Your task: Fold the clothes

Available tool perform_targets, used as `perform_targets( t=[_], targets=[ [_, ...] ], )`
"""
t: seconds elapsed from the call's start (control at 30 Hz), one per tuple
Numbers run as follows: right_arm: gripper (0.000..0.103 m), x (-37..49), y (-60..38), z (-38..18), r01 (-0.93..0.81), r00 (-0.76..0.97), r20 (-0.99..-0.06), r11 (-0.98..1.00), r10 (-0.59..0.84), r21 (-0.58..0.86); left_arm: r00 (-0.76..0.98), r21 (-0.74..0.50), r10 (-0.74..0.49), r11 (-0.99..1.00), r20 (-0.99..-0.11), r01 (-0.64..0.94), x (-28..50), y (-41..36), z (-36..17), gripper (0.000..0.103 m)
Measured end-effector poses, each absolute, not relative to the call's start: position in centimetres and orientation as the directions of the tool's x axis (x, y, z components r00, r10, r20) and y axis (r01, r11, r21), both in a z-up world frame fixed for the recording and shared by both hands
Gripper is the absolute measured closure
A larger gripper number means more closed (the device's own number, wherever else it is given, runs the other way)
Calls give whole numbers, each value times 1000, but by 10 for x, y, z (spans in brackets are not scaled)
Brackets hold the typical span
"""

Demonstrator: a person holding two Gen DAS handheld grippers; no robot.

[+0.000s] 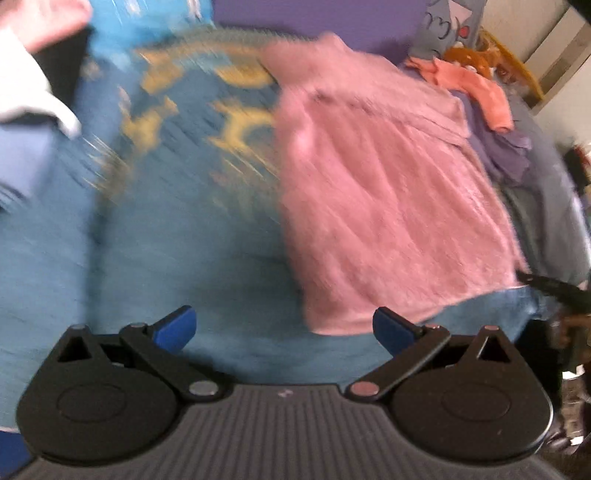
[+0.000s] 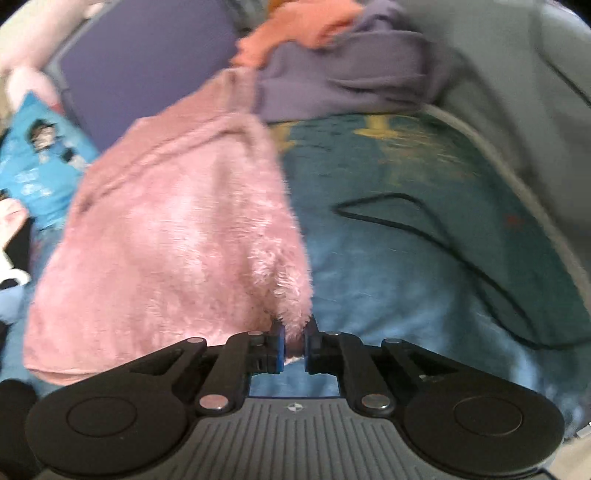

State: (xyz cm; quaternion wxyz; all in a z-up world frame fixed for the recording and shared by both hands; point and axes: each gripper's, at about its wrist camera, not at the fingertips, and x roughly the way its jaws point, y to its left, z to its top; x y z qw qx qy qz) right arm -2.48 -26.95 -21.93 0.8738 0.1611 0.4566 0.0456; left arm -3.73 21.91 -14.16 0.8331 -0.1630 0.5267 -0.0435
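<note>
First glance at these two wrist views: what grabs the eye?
The fuzzy pink garment dominates both views, lying on the blue bedspread. The right gripper is pinched shut on its near corner, while the left gripper is open just short of its near edge with nothing between its jaws. Behind it sit orange clothing and purple clothing in a pile.

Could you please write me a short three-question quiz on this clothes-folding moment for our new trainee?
1. True or false: the left gripper is clamped on the pink fluffy garment.
2. Which gripper pinches a corner of the pink garment? A) left B) right C) neither
3. Fill in: a thin black ____ snakes across the blue blanket beside the garment.

Key:
1. False; its jaws stand wide apart with nothing between them.
2. B; the right gripper is closed on the fluffy edge.
3. Cable.
</note>
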Motion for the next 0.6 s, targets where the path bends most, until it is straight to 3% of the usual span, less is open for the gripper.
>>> perform_targets(
  t=[0.23,0.43,0.6],
  targets=[
    [94,-26,-238,-211,-48,581,-802,989,139,136,478,-332,-309,942,-822,39,-31,183,-167,0],
    [93,-26,-246,-211,-17,582,-797,983,157,182,488,-302,-312,948,-816,102,-20,169,-183,0],
    [92,-26,-246,-213,-4,577,-800,980,165,199,547,-532,-436,846,-715,-20,-15,191,-188,0]
  ],
)
